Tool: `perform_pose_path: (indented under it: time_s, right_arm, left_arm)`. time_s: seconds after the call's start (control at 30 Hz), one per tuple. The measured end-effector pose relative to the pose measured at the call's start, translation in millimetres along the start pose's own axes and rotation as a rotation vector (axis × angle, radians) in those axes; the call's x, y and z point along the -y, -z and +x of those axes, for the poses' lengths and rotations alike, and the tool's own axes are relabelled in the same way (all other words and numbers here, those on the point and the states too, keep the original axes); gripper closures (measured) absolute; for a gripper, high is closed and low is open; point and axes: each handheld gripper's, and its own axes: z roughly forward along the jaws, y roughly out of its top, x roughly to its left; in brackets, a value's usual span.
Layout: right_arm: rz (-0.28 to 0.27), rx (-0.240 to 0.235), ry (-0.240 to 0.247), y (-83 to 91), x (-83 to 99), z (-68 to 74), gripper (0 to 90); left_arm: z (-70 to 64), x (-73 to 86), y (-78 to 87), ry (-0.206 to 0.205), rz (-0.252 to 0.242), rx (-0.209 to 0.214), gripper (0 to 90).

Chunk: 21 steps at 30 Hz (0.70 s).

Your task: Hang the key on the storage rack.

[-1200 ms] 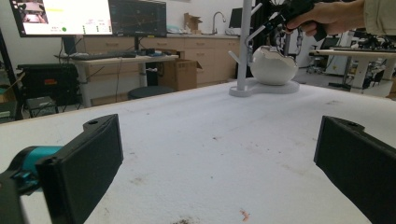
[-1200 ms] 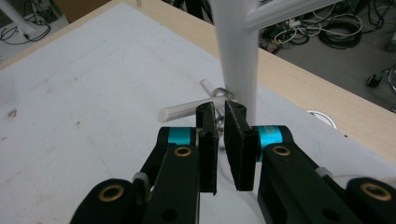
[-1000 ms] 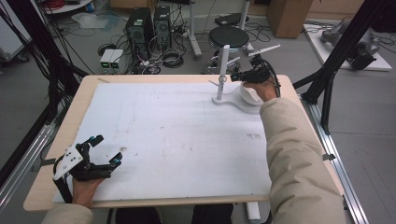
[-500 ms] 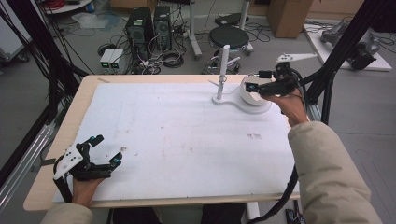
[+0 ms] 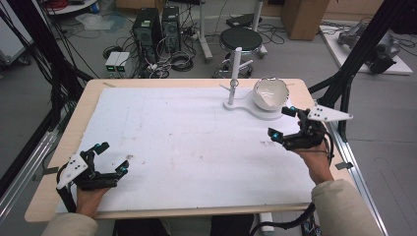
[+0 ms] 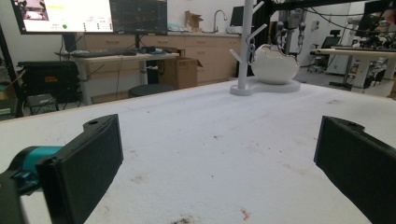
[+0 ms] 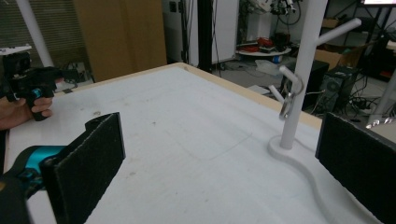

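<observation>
A white bowl (image 5: pixel 270 93) rests on the flat base (image 5: pixel 248 107) of a white peg stand (image 5: pixel 235 69) at the far right of the table. My right gripper (image 5: pixel 281 122) hovers open and holds nothing, a little nearer than the bowl, close to the right edge. In the right gripper view the stand post (image 7: pixel 299 79) rises between the wide jaws, with a small metal ring (image 7: pixel 286 106) hanging from a peg. My left gripper (image 5: pixel 112 157) stands open and holds nothing at the near left corner. From there the bowl (image 6: pixel 275 65) and the stand (image 6: pixel 245 46) show far off.
A white mat (image 5: pixel 196 142) covers the wooden table (image 5: pixel 88 101). Small dark smudges mark the mat (image 5: pixel 268 143). Black frame posts (image 5: pixel 359 59) stand beside the right edge. A stool (image 5: pixel 241 39) and computer towers (image 5: pixel 157 27) are on the floor beyond the far edge.
My right gripper has drawn back from the stand toward the near right edge. The bowl it covered now stands in plain sight on the base. The left gripper has not moved.
</observation>
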Motion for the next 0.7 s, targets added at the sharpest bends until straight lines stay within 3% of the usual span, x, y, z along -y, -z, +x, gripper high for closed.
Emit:
perform_pose_path:
  time_s: [0.07, 0.17, 0.3, 0.53, 0.7]
  right_arm:
    - [-0.023, 0.022, 0.011, 1.9, 15.7, 3.6, 0.4]
    - [-0.071, 0.034, -0.026, 3.1, 39.9, 6.7, 0.4]
    - [-0.101, 0.048, -0.033, 1.3, 63.1, 9.6, 0.4]
    - [-0.092, 0.055, -0.051, -4.8, 92.5, 17.2, 0.4]
    - [-0.152, 0.054, -0.093, -3.0, 109.9, 18.1, 0.4]
  left_arm:
    - [-0.7, 0.0, -0.4, -0.002, 0.0, -0.001, 1.7]
    - [-0.8, 0.0, -0.3, -0.002, -0.001, -0.003, 1.7]
    - [-1.0, 0.1, -0.4, -0.006, 0.001, -0.003, 1.7]
    - [-1.0, 0.0, -0.3, -0.004, 0.0, -0.003, 1.7]
    - [-1.0, -0.1, -0.5, -0.005, 0.006, -0.001, 1.7]
